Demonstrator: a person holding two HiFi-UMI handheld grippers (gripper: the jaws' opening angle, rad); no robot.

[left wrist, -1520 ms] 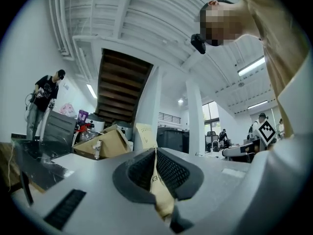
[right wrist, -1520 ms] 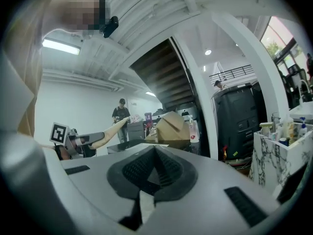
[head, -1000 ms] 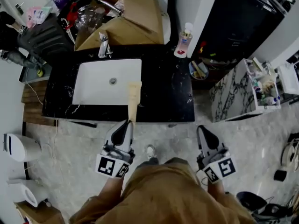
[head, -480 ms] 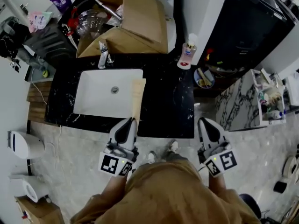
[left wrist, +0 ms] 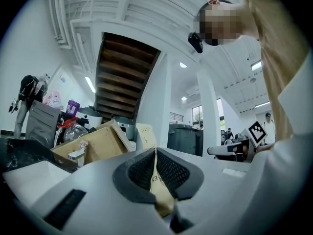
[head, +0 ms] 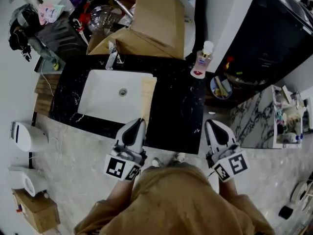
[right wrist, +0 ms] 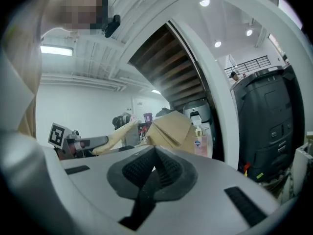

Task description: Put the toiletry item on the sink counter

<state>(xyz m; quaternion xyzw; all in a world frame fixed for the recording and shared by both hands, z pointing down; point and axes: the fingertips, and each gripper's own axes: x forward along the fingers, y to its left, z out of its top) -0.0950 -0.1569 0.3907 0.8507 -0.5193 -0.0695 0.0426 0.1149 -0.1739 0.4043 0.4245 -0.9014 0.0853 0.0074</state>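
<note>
At the near edge of the tabletop (head: 178, 109), your left claw (head: 138, 126) held the box (head: 147, 96), long axis pointing away along the right rim of the sink (head: 110, 94); right claw (head: 214, 130) sat closed, empty.

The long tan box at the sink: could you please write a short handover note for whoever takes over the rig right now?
Left gripper: shut on the long tan box, held roughly level.
Right gripper: shut, nothing between its jaws, at the counter's front edge.
Box: in the air, reaching out over the right rim of the white basin in the black sink counter.
Done: box gripped and brought to the sink.
Left: set it on bare counter, probably right of the basin, then open the left jaws.
</note>
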